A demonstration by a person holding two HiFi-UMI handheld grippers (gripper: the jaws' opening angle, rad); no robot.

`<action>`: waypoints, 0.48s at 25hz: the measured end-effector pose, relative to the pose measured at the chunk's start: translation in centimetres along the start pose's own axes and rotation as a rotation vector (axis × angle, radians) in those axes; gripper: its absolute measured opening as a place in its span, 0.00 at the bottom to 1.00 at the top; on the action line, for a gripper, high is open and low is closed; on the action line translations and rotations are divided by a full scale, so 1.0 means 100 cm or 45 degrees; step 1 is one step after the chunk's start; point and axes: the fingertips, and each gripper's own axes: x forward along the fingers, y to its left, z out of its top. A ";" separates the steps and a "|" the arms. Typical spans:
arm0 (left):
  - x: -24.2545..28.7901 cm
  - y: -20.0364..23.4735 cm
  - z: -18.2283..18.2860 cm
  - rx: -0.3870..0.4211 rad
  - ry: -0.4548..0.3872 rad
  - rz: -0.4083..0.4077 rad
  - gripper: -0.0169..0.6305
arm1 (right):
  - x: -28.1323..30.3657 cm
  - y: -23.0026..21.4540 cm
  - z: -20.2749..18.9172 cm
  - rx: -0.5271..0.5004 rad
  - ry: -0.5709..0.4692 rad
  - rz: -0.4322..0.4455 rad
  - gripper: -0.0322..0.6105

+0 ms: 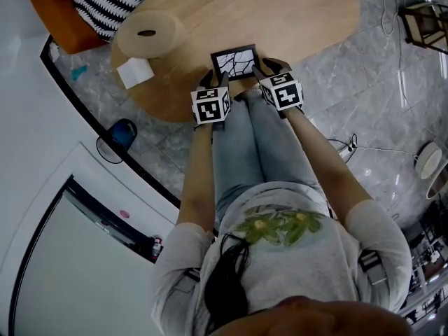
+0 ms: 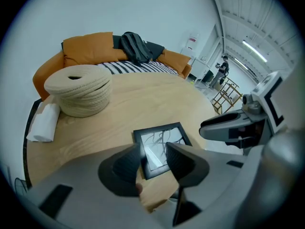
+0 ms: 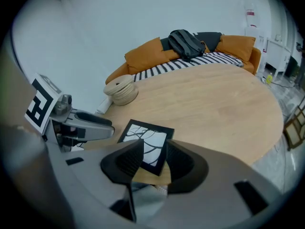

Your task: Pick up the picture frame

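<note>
**Picture frame [image 1: 234, 61] flat on table, a gripper at each near corner**

Head view, read left to right. At the left of the oval wooden table [image 1: 294, 12] lie a folded white cloth [image 1: 135, 72] and, beside it, a coiled rope basket [image 1: 148, 33]. Both are well apart from the frame.

Next, the left gripper [image 1: 212, 82] sits at the frame's near-left corner. In the left gripper view its jaws stand apart with a moderate gap [image 2: 155, 161]. The frame's corner [image 2: 159, 137] shows in that gap; pad contact cannot be told.

The frame has a black border and a pale branching print. It lies just inside the table's near edge.

Then the right gripper [image 1: 269, 68] sits at the near-right corner. In the right gripper view its jaws are likewise apart [image 3: 155, 159], with the frame's edge [image 3: 143, 135] showing between them.
</note>
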 end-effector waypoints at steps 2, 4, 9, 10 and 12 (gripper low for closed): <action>0.006 0.001 -0.004 -0.005 0.012 0.000 0.30 | 0.006 -0.003 -0.005 0.004 0.020 -0.006 0.28; 0.011 0.002 -0.006 -0.012 0.022 -0.002 0.30 | 0.012 -0.005 -0.009 0.005 0.040 -0.009 0.28; 0.023 0.004 -0.011 -0.007 0.051 -0.003 0.30 | 0.024 -0.010 -0.018 0.007 0.078 -0.015 0.28; 0.025 0.005 -0.011 -0.007 0.054 -0.002 0.30 | 0.026 -0.011 -0.020 0.007 0.083 -0.016 0.28; 0.028 0.007 -0.013 -0.014 0.060 0.001 0.30 | 0.030 -0.013 -0.024 0.007 0.096 -0.018 0.28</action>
